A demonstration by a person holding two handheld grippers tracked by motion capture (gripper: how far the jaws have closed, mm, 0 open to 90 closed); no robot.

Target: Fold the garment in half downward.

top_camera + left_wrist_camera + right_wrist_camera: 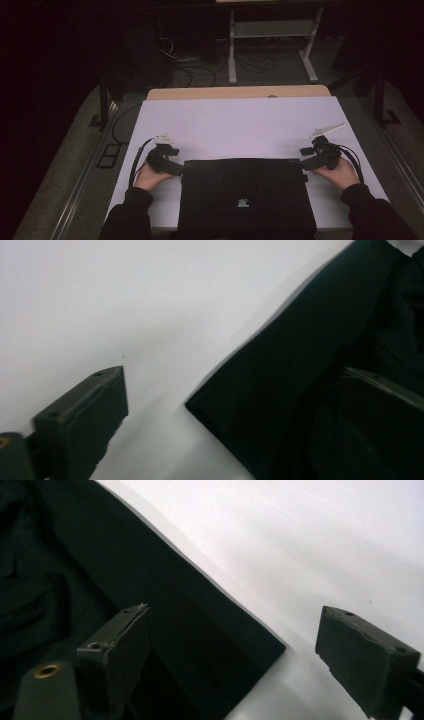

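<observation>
A black folded cloth (245, 195) with a small white logo lies at the near edge of the white table (240, 125). My left gripper (181, 170) sits at the cloth's far left corner. In the left gripper view its jaws stand apart (230, 385), one over bare table, the other over the cloth (300, 365), and the corner lies between them. My right gripper (303, 162) is at the far right corner. Its jaws are also apart (232, 615) and straddle the corner of the cloth (100, 555); the pads do not press on it.
A wooden strip (240, 92) borders the table's far side. Beyond it, a white metal stand (272, 30) and loose cables (200, 70) lie on the dark floor. Black frame legs stand on both sides of the table.
</observation>
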